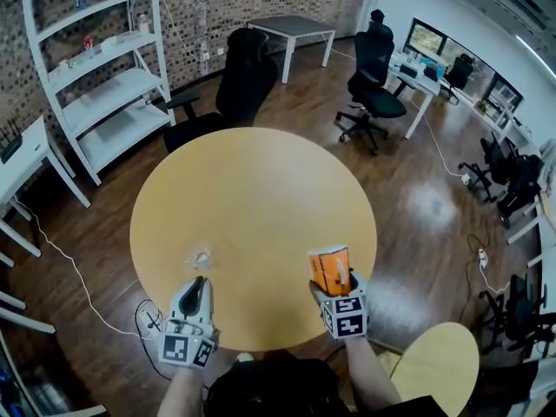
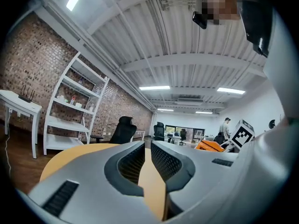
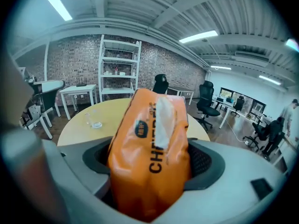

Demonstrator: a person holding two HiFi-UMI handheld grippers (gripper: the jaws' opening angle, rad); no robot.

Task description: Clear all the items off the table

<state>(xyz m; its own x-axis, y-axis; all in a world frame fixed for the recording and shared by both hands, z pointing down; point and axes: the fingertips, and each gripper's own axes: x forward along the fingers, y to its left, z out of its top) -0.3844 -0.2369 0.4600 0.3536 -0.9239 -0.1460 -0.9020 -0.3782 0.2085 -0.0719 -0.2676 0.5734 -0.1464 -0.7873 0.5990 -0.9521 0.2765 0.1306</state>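
My right gripper (image 1: 334, 283) is shut on an orange tissue pack (image 1: 329, 268) and holds it upright over the near right part of the round yellow table (image 1: 252, 207). In the right gripper view the orange pack (image 3: 152, 157) fills the space between the jaws, with white tissue showing at its top. A small clear glass (image 1: 201, 257) stands on the table just ahead of my left gripper (image 1: 200, 283); the same clear glass (image 3: 94, 121) shows left of the pack. The left gripper (image 2: 147, 148) has its jaws nearly together, with only a thin slit and nothing between them.
A black office chair (image 1: 241, 83) stands at the table's far edge. White shelving (image 1: 104, 76) is at the back left and a white desk (image 1: 22, 159) at the left. A smaller round yellow top (image 1: 434, 365) sits low at the right. A cable (image 1: 78, 276) runs across the floor.
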